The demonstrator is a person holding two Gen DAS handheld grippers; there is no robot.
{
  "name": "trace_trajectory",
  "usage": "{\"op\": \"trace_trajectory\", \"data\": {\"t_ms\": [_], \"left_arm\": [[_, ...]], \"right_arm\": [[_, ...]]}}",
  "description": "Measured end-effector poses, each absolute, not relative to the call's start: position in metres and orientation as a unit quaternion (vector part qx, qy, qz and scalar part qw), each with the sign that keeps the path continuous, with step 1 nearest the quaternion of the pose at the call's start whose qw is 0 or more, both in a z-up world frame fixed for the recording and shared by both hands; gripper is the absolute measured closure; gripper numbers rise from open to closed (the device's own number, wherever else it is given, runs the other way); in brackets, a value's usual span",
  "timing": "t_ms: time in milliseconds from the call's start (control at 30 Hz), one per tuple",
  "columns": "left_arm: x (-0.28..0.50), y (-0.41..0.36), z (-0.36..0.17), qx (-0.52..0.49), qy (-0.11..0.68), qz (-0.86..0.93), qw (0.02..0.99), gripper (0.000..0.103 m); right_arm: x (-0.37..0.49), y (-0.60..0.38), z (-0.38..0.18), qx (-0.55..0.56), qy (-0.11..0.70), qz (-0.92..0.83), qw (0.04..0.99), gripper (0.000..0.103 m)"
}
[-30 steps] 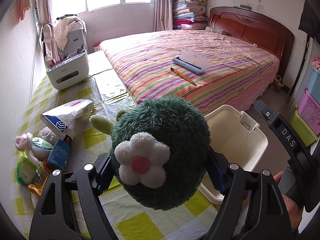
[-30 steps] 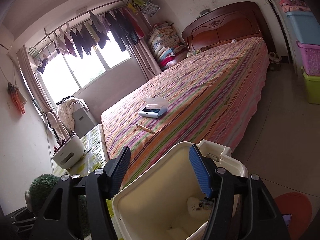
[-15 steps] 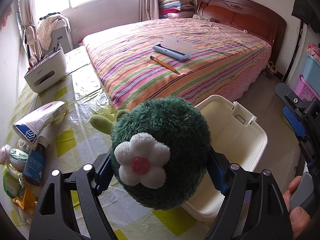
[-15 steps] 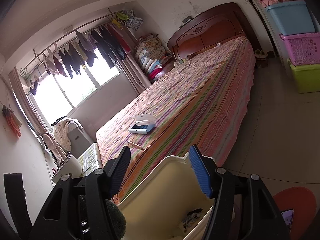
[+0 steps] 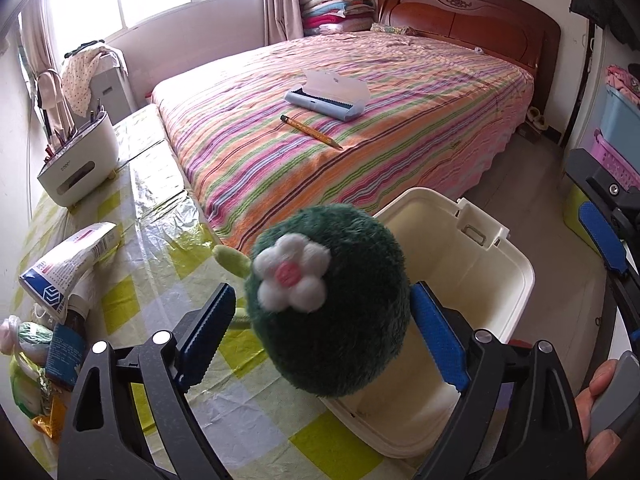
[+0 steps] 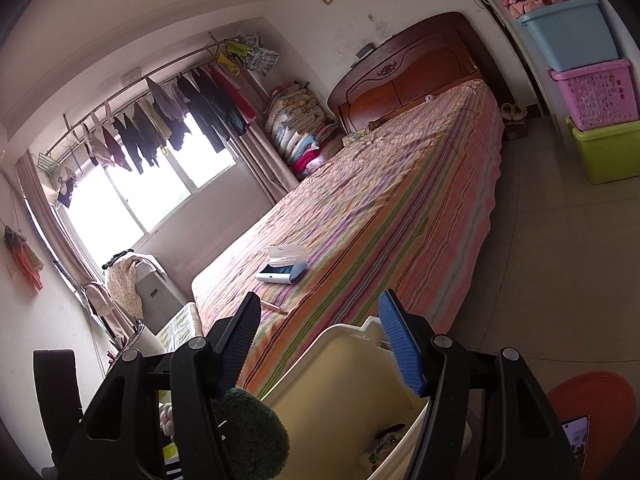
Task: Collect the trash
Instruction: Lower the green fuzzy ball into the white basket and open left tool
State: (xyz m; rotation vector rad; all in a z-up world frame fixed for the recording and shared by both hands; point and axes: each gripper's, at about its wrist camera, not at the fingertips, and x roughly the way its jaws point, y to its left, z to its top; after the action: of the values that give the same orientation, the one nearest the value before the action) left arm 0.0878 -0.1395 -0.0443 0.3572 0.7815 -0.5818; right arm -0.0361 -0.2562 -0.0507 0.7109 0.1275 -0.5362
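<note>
A round green plush toy [image 5: 332,304] with a white flower sits between the fingers of my left gripper [image 5: 320,332], over the near rim of the cream bin [image 5: 516,280]. The left jaws stand apart; the left pad [image 5: 208,324] is clear of the toy, the right pad [image 5: 436,340] is at its side. My right gripper [image 6: 320,344] is open and empty above the same bin [image 6: 340,392], which holds a few scraps at the bottom. The toy also shows in the right wrist view [image 6: 252,436].
A table with a yellow-checked cloth [image 5: 160,288] carries wrappers and a bottle at its left edge [image 5: 52,320] and a white organiser [image 5: 80,160]. The striped bed [image 5: 360,92] holds a pencil case and pencil. Stacked storage boxes [image 6: 592,80] stand at the right.
My left gripper has opened; the toy, gripped before, now sits loose between the fingers. Both grippers have risen and tilted over the bin.
</note>
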Motion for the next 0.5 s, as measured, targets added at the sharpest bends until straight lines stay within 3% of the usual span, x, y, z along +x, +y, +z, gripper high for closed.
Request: {"op": "trace_trajectory", "data": {"t_ms": [500], "left_arm": [[0.077, -0.033, -0.002, 0.133, 0.341, -0.215, 0.906, 0.012]], "right_arm": [[-0.013, -0.222, -0.042, 0.295, 0.087, -0.219, 0.926, 0.031]]}}
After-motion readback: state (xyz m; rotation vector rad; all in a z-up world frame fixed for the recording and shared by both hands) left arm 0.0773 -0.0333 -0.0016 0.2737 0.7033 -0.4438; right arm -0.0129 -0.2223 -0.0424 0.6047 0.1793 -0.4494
